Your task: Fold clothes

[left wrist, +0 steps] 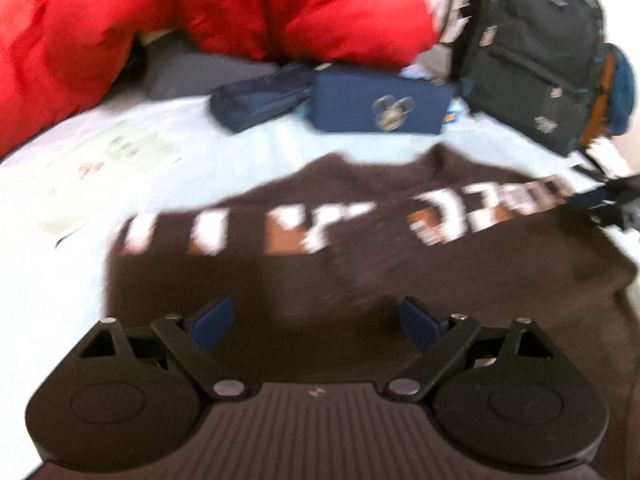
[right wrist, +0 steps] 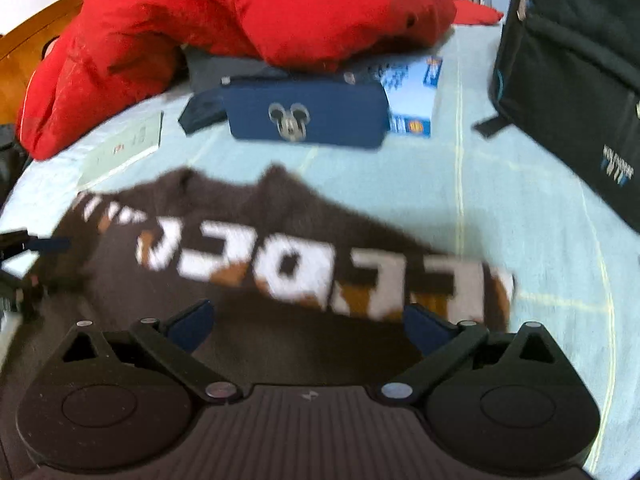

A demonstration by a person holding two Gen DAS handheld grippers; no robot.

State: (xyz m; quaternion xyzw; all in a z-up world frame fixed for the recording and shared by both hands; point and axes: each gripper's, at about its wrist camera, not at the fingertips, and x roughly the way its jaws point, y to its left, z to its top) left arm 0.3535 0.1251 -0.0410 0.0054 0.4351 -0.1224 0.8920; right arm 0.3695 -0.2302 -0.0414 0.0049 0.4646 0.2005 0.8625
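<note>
Over the brown sweater [left wrist: 360, 264] on the pale blue sheet [right wrist: 500, 200] we hold both grippers, left [left wrist: 316, 320] and right [right wrist: 308, 326], jaws spread wide, pinching nothing.

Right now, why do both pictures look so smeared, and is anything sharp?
Left wrist view: the brown sweater's white lettering streaks sideways with motion blur, while the left claw stays crisp. Right wrist view: the sweater blurs less, the navy pouch is softly readable, and the fisheye bends the light blue sheet's lines.
</note>
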